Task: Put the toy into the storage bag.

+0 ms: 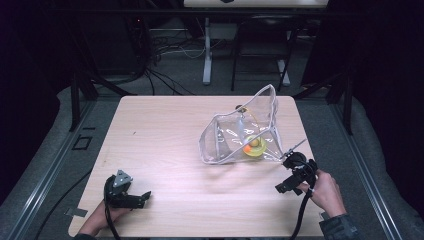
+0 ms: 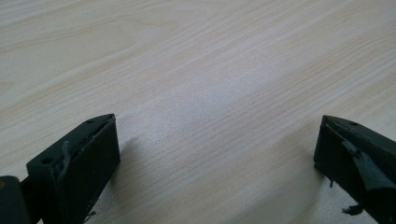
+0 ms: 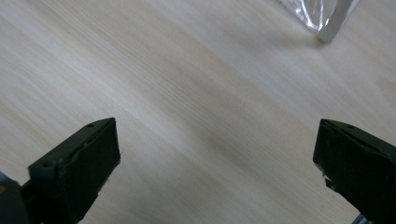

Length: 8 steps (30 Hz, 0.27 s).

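My left gripper (image 1: 142, 198) and right gripper (image 1: 282, 187) both gape over bare table (image 1: 165, 130); the clear bag (image 1: 242, 131) sits near the right edge.

Dim overall, dark toward upper corners and side edges of high view. Lit from above: pale sheen mid-frame on table (image 1: 165, 150), glints on clear bag (image 1: 240, 132). Soft, slightly blurred; gripper views' lower corners out of focus.
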Motion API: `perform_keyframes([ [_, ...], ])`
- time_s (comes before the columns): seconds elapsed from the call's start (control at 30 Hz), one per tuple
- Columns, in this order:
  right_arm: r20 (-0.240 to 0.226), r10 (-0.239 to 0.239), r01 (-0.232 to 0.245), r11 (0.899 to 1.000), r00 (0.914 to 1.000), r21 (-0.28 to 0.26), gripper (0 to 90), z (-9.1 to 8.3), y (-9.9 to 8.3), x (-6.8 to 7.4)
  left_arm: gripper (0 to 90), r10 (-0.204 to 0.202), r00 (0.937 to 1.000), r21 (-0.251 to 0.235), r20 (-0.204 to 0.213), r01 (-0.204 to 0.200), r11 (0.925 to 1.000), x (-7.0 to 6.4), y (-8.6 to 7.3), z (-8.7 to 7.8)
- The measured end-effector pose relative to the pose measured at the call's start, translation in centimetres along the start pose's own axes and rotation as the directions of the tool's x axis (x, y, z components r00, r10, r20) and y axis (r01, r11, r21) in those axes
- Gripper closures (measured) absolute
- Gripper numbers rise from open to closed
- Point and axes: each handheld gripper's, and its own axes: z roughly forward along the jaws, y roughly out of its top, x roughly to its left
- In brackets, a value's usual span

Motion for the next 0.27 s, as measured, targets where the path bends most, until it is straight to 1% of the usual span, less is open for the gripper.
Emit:
perform_keyframes([
  [0.03,0.031,0.005,-0.005,1.000,0.9995,0.012,5.3,0.6,-0.2,0.2,0.2,0.001,1.0000,0.000,0.000,-0.001,1.0000,0.0,0.0,0.0],
  [0.07,0.048,0.005,-0.006,1.000,0.9988,0.022,5.8,0.9,-0.3,0.2,0.2,0.000,1.0000,0.000,0.000,0.000,1.0000,0.0,0.0,0.0],
  [0.1,0.079,-0.019,0.013,0.997,0.9967,0.076,5.5,1.3,-0.4,0.1,0.2,0.000,1.0000,0.000,0.001,0.000,1.0000,0.0,0.0,0.0],
  [0.13,0.074,-0.001,-0.005,0.998,0.9972,0.070,4.8,1.9,-0.6,0.1,0.2,0.001,1.0000,0.000,0.001,-0.001,1.0000,0.0,0.0,0.0],
  [0.17,0.071,0.002,-0.008,0.997,0.9975,0.080,4.6,2.4,-0.9,0.1,0.2,0.000,1.0000,0.000,0.002,0.000,1.0000,0.0,0.0,0.0],
  [0.2,0.073,-0.006,-0.001,0.996,0.9973,0.089,4.5,2.8,-1.0,-0.1,0.2,0.001,1.0000,0.000,0.002,-0.001,1.0000,0.0,0.0,0.0],
  [0.23,0.081,-0.007,-0.003,0.992,0.9966,0.127,4.2,3.0,-1.1,-0.1,0.2,0.002,1.0000,0.002,0.004,-0.002,1.0000,0.0,0.0,0.0],
  [0.27,0.079,0.015,-0.023,0.995,0.9968,0.100,3.5,3.4,-1.4,-0.1,0.2,0.007,1.0000,0.004,0.006,-0.007,1.0000,0.0,0.0,0.0],
])
